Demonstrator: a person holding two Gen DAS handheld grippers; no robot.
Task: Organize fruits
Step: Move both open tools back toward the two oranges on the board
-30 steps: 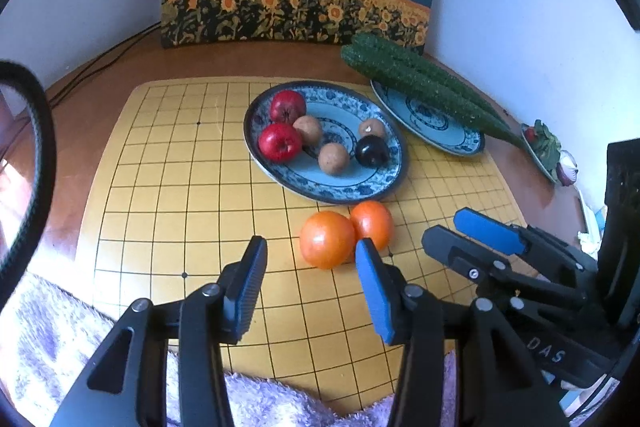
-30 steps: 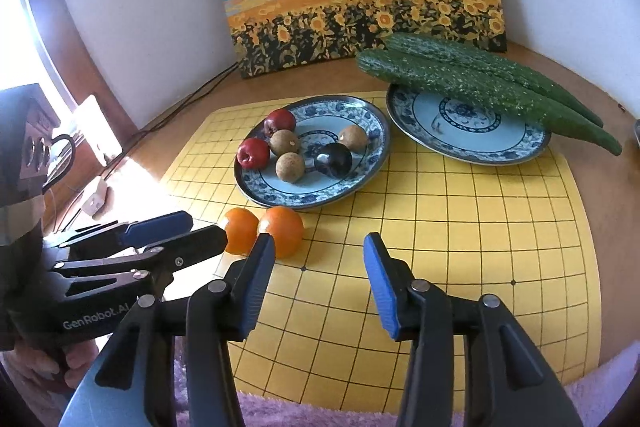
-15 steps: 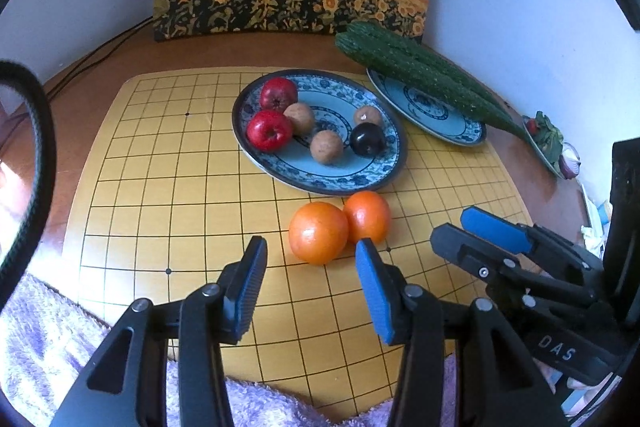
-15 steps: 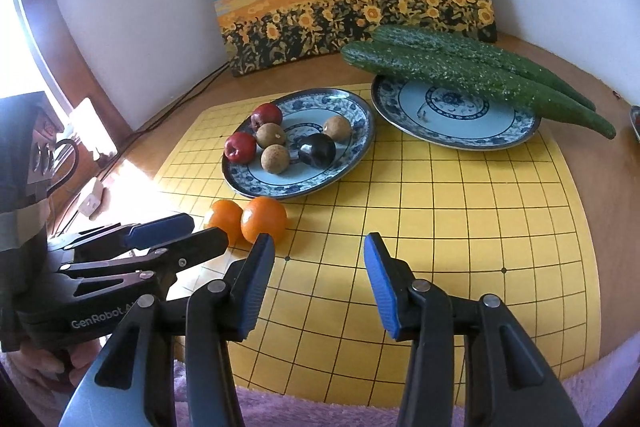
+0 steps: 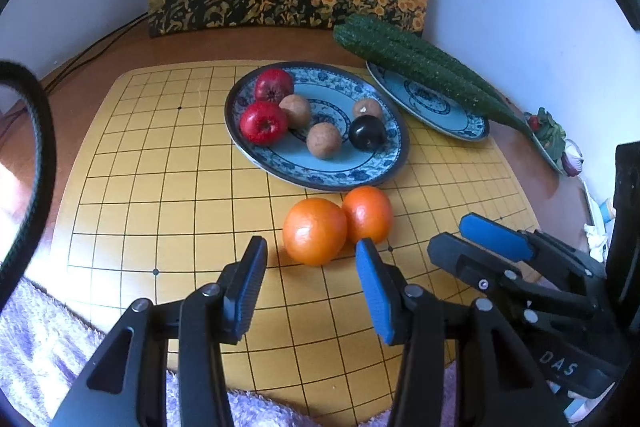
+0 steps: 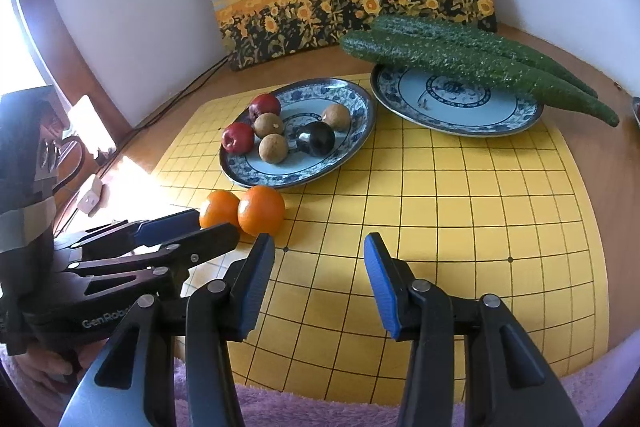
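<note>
Both tools idle: my left gripper (image 5: 311, 259) has its blue-padded jaws parted with nothing between them, and my right gripper (image 6: 320, 259) is the same, released over bare board. Six small fruits already sit on the oval blue-and-white patterned porcelain plate (image 5: 384, 171): two red apples (image 5: 264, 122), three round brown fruits (image 5: 324, 146) and one glossy dark plum-like fruit (image 5: 367, 131). Two orange citrus fruits (image 5: 315, 230) are not yet plated; they lie touching each other on the yellow gridded game board (image 5: 160, 195), just in front of the plate and just ahead of my left jaws. I judge these two are what remains. Two long bumpy green cucumbers (image 6: 472, 61) rest across the second blue-and-white plate (image 6: 460, 115). Legible writing: "GenRobo", cut off, on the left tool's body in the right view; "DAS" on the right tool's body in the left view.
</note>
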